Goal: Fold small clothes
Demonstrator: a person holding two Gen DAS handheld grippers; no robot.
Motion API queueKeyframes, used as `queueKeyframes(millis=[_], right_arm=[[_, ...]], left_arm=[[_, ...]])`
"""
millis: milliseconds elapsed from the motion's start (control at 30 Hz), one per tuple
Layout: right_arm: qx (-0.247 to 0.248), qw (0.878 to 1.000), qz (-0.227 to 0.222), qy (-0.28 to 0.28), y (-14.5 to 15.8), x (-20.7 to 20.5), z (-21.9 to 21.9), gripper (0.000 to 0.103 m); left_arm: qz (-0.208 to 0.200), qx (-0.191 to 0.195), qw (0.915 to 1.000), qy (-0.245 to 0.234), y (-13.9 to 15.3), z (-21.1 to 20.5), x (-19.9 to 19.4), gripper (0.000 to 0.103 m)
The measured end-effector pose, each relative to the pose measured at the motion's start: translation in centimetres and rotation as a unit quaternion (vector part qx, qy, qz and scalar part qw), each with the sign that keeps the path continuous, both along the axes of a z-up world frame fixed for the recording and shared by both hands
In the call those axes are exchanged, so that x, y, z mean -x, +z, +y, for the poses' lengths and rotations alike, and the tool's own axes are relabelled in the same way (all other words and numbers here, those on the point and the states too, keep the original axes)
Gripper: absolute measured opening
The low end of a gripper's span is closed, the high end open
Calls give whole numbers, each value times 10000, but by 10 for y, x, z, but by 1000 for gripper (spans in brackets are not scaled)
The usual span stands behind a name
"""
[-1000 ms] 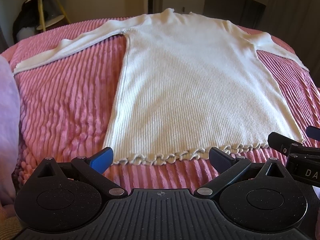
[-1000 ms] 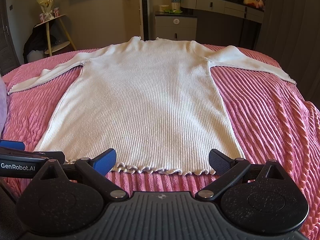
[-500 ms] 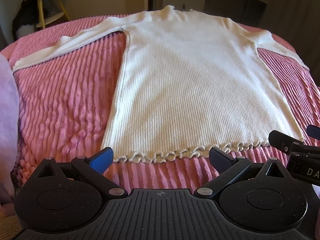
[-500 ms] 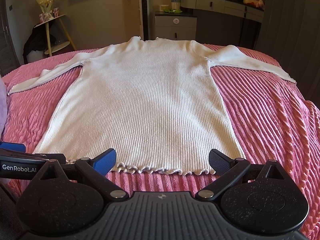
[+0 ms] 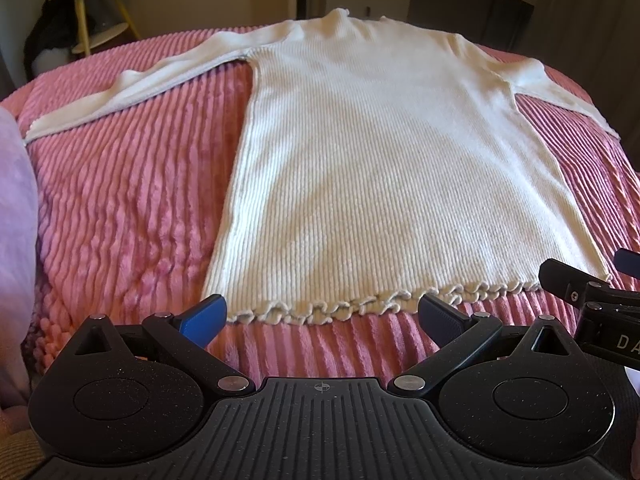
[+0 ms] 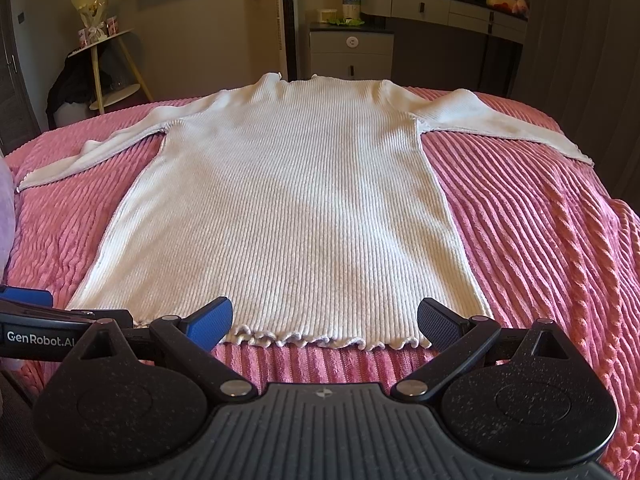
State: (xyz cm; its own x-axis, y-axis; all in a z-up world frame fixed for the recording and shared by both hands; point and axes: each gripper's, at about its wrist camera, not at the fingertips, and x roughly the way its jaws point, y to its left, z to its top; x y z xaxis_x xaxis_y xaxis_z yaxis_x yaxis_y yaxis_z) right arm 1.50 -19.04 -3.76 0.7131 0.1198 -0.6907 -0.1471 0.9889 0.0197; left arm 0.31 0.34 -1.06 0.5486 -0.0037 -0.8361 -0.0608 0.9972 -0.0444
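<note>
A cream ribbed long-sleeved knit top [image 5: 392, 184] lies flat on a pink ribbed bedspread [image 5: 128, 208], neck away from me, both sleeves spread out, ruffled hem nearest. It also shows in the right wrist view [image 6: 292, 216]. My left gripper [image 5: 320, 316] is open and empty, just before the hem's left half. My right gripper [image 6: 325, 318] is open and empty at the hem's right half, its fingertips over the hem corners. Each gripper shows at the edge of the other's view.
The bedspread [image 6: 540, 240] drops off at the right, with a twisted cord trim. A lilac cloth [image 5: 16, 216] lies at the bed's left edge. Beyond the bed stand a yellow-legged side table [image 6: 108, 68], a grey cabinet [image 6: 352, 52] and a dark dresser [image 6: 448, 12].
Both grippers have eased slightly forward toward the hem. The top has not moved, and both stay open.
</note>
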Motion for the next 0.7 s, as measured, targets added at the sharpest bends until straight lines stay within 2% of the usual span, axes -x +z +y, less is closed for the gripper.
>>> queueKeyframes(millis=[700], right_arm=[[-60,10000,12,2,2,1,0,99]], left_arm=[[-4,-12,10000,3,0,-1,0,103]])
